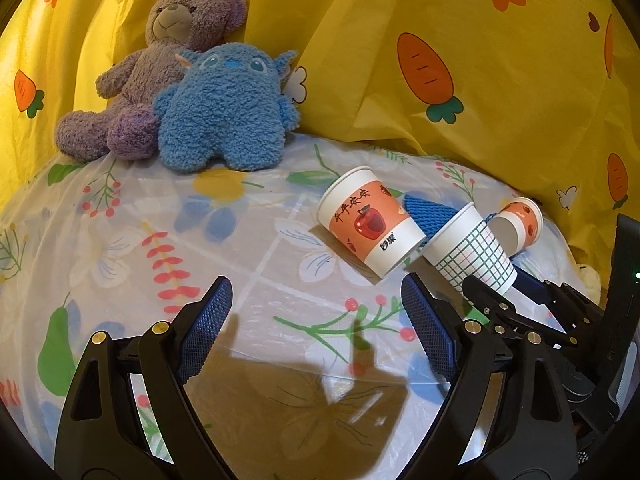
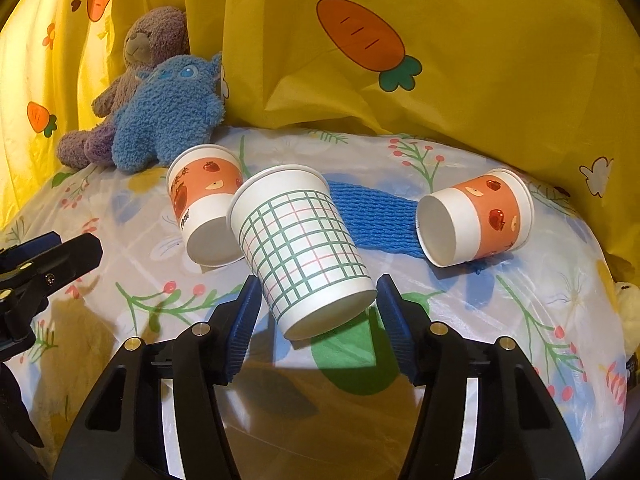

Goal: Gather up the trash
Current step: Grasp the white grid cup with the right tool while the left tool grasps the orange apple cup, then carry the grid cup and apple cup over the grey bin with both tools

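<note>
Item 1, checked paper cup (image 2: 304, 248): lying tilted, base toward the right gripper (image 2: 316, 304), mouth away. Its base sits between the two blue pads, which stand apart on either side; whether the pads touch the cup wall cannot be told. Not yet clamped, by the look of it.

Item 2, orange apple-print cup (image 2: 206, 208): on its side just left of and behind the checked cup, base toward the camera; the two appear to touch or nearly so.

Item 3, second orange cup (image 2: 476, 220): on its side, ahead and right of the right gripper, well apart from the other two.

Item 4, blue foam net sleeve (image 2: 376, 220): flat on the sheet beyond the checked cup, between it and the second orange cup.

Left gripper (image 1: 316, 316): fingers spread wide, nothing between them, over bare flowered sheet (image 1: 160, 240); the first orange cup lies ahead and to its right.

Surroundings: purple bear (image 1: 160, 72) and blue plush (image 1: 228, 108) far ahead-left, against yellow carrot-print bedding (image 1: 480, 80).

Progress, as judged: all four trash items remain on the bed; no bin or bag visible. First pickup only being lined up; collection essentially all to do.
</note>
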The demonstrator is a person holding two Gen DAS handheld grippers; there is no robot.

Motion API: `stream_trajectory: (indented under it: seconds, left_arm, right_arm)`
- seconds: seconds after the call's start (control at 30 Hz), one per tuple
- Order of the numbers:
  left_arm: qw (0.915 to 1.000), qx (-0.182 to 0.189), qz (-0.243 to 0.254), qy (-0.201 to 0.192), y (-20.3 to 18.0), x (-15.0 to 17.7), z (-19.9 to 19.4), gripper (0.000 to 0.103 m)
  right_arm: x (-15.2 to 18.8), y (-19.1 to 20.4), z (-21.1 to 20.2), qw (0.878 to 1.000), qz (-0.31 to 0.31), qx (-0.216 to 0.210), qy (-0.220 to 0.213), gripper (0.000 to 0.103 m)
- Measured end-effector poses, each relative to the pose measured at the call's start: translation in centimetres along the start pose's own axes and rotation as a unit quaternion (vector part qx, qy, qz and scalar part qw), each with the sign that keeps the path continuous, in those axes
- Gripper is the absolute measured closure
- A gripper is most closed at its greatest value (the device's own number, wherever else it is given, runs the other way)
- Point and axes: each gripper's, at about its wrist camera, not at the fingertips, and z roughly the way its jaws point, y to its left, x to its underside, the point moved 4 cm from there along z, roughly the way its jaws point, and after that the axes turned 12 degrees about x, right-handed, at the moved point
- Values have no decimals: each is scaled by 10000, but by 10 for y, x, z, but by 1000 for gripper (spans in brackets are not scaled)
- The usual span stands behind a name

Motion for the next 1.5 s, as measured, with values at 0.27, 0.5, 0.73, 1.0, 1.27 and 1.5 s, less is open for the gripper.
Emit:
stream_trajectory:
  seconds: [0.27,0.5,0.73,1.0,1.27,1.5]
  left_arm:
    - [9998,191,-20,48,-26,-21,24,18]
    - [9991,99,-219,336,-25,-37,77,18]
    - [9958,516,-487,574,-19,-32,105,22]
    - [9931,966,-398,537,-25,-26,109,45]
    - [9951,958,102,203,-48,-24,69,46]
    - [9937,1030,425,-101,-69,-9,15,46]
  right_arm:
    - [-2,-41,-28,9970,654,223,-356,45]
    - [2,-65,-42,9927,1054,207,-555,45]
    - [6,-74,-42,9907,1218,135,-596,45]
    - [8,-74,-43,9905,1236,136,-594,45]
    - [8,-75,-56,9894,1268,179,-686,45]
    - [15,-85,-92,9855,1421,268,-889,45]
